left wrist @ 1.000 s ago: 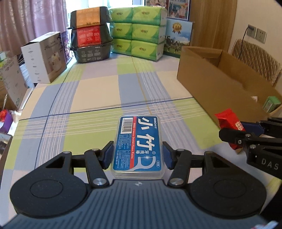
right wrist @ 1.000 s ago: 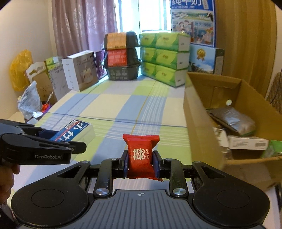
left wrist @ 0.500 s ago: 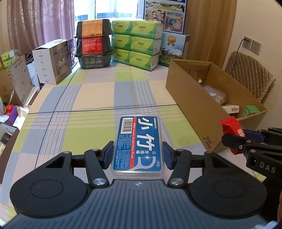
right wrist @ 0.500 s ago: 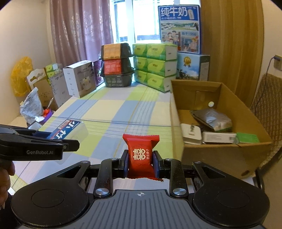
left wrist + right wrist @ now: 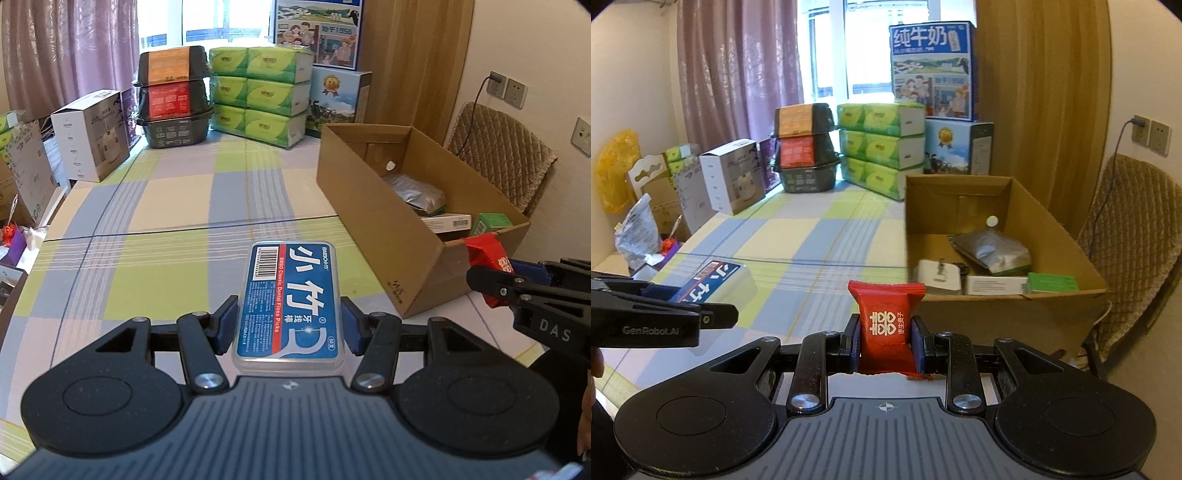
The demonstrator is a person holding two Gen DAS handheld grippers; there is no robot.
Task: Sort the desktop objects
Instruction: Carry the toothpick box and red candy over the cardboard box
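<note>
Left gripper (image 5: 290, 326): clamped on floss box (image 5: 290, 306), held above the checked table (image 5: 166, 206).
Right gripper (image 5: 885, 343): clamped on red candy (image 5: 885, 319), just short of the carton's (image 5: 1008, 317) near wall.
Carton: open-topped, at the table's right edge; silver pouch (image 5: 993, 253) and small boxes inside.
Table centre: bare; stacked packs along the far edge.

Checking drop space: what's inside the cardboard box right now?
Inside the cardboard box: a silver foil pouch, a white adapter-like item, a flat white box, a green box. The near wall hides the floor in front of them.
</note>
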